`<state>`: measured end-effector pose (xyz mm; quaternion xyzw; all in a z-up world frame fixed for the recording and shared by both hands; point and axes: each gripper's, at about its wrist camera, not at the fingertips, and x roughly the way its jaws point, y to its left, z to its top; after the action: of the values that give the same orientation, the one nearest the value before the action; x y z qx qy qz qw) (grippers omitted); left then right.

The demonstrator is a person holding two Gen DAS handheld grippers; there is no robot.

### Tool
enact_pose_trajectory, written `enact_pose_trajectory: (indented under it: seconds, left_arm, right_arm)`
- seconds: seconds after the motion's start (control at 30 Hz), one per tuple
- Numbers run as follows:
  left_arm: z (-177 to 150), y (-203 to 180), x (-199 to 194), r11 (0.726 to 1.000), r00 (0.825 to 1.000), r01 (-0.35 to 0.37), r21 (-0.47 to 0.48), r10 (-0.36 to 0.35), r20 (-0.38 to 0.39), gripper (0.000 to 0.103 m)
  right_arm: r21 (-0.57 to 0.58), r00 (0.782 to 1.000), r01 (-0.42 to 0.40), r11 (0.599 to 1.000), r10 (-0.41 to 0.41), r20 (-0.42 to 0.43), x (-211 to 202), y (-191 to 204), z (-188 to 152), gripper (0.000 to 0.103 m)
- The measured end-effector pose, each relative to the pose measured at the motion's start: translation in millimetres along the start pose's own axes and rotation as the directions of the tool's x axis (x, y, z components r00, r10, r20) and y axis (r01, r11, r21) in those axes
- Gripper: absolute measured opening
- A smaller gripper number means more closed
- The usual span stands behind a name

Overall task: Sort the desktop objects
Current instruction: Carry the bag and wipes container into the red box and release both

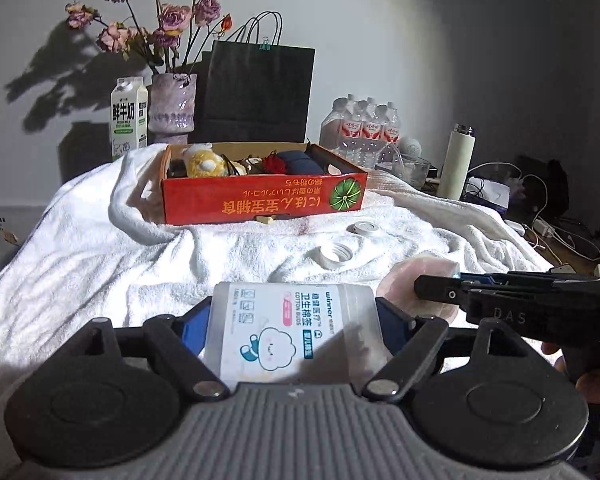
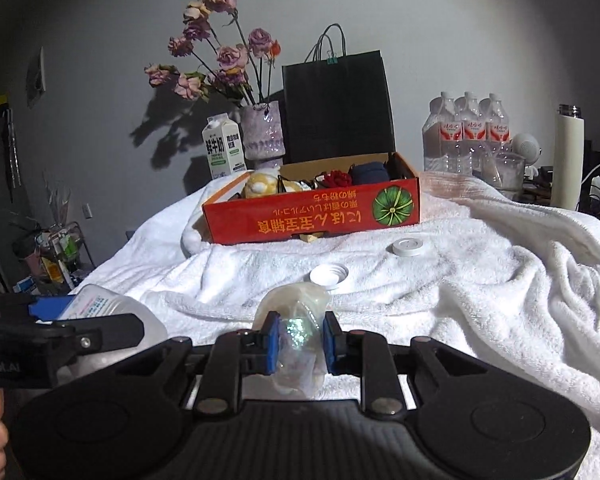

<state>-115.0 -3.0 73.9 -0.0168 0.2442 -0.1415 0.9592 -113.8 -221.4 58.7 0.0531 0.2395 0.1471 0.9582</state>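
- Cotton-bud tub point(image 1: 290, 330) sat low centre in the left wrist view, its long axis running away from the camera toward the red box point(image 1: 260, 200), label upward with the print reading sideways.
- Left claw point(image 1: 292, 322) stood wide, its blue pads point(image 1: 192, 326) pressed against both sides of the tub, holding it above the white towel point(image 1: 100, 248).
- Right claw point(image 2: 298, 342) was nearly closed, its pads pinching a crumpled clear plastic packet point(image 2: 296, 320) that stood upright between them, low centre in the right wrist view.
- In the left wrist view the right claw reached in from the right edge, just beside the tub.
- White ring cap point(image 1: 336, 255) and round white disc point(image 1: 363, 227) lay on the towel between the claws and the red box, right of centre.
- Red box sat at mid-frame, holding a yellow plush toy point(image 1: 204, 164) and other small things.
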Motion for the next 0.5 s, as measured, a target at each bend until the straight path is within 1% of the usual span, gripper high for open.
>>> enact_pose_trajectory:
  seconds: [0.33, 0.5]
  left_arm:
    - [-2, 2, 3, 1.0, 1.0, 0.002, -0.018, -0.002, -0.018, 0.083]
    - [12, 12, 9, 0.999, 1.0, 0.004, -0.041, -0.004, -0.015, 0.083]
  right_arm:
    - [0.01, 1.0, 0.012, 1.0, -0.012, -0.008, 0, -5, -4, 0.021]
    - [0.022, 1.0, -0.001, 1.0, 0.002, -0.025, 8, -8, -4, 0.021]
